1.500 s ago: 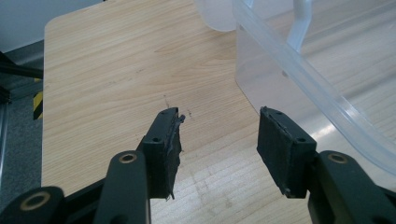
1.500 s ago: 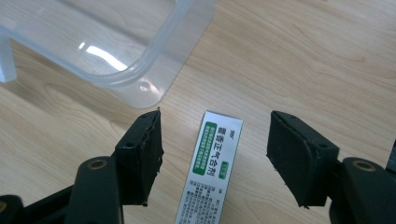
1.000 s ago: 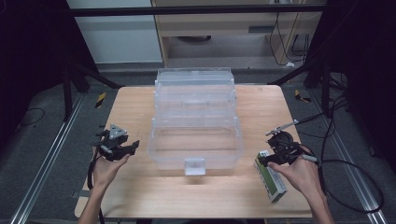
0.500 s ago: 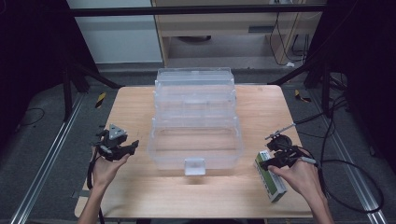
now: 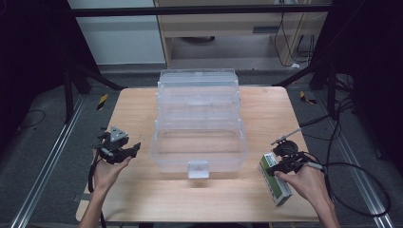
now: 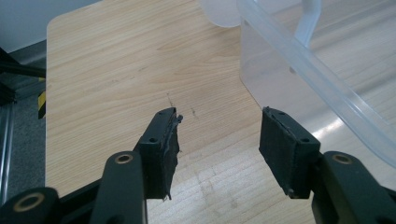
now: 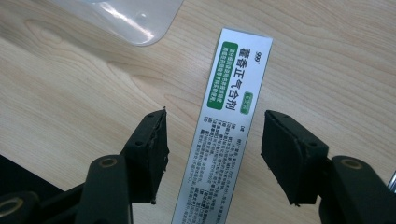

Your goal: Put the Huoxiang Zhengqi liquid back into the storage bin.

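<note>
— Two tongs, what's each doing? Left tongs (image 5: 134, 148) hover agape beside the clear stacked bins (image 5: 198, 123), holding nothing.
— Right tongs (image 7: 212, 154) straddle the medicine box (image 7: 224, 126) lying on the desk (image 5: 142, 199), jaws spread. Likely next: lower, squeeze its long sides.

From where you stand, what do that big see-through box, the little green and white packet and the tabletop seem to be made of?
The box looks like clear, glossy plastic: the table grain shows through its walls. The packet under the right tool seems to be printed cardboard with a slight sheen, though coated paper is possible. The tabletop looks like pale wood or wood-look laminate, with visible grain.
</note>
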Demonstrator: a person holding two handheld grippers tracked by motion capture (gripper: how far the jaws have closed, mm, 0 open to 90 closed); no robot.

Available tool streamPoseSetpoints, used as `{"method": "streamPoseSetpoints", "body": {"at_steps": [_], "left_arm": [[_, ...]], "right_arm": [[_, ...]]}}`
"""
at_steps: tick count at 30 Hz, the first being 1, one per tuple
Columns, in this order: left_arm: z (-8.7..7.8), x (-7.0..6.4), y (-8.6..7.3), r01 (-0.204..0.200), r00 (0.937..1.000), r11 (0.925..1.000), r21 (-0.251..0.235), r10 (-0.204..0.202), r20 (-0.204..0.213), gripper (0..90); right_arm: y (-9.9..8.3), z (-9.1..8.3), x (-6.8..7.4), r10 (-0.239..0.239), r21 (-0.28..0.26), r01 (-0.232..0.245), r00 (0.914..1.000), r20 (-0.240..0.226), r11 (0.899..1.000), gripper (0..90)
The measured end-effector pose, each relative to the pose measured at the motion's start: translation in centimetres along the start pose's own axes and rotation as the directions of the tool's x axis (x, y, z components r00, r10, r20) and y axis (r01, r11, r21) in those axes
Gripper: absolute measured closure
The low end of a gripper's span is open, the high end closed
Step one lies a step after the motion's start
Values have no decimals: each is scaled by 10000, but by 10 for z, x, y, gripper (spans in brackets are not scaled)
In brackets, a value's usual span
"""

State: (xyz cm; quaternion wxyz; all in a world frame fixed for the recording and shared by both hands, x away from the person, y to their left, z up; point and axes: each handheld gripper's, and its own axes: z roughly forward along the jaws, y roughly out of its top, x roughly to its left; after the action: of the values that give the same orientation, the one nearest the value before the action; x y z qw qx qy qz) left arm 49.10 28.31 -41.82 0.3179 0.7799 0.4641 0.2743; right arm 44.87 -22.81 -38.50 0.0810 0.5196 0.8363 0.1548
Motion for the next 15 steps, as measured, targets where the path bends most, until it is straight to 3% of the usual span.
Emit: {"method": "streamPoseSetpoints", "body": {"at_steps": [15], "left_arm": [[1,0,0,-75,9999,9999,86,76,-79,454]], "right_arm": [[-1,4,0,74,354,-73,10000,-17,9993,462]]}}
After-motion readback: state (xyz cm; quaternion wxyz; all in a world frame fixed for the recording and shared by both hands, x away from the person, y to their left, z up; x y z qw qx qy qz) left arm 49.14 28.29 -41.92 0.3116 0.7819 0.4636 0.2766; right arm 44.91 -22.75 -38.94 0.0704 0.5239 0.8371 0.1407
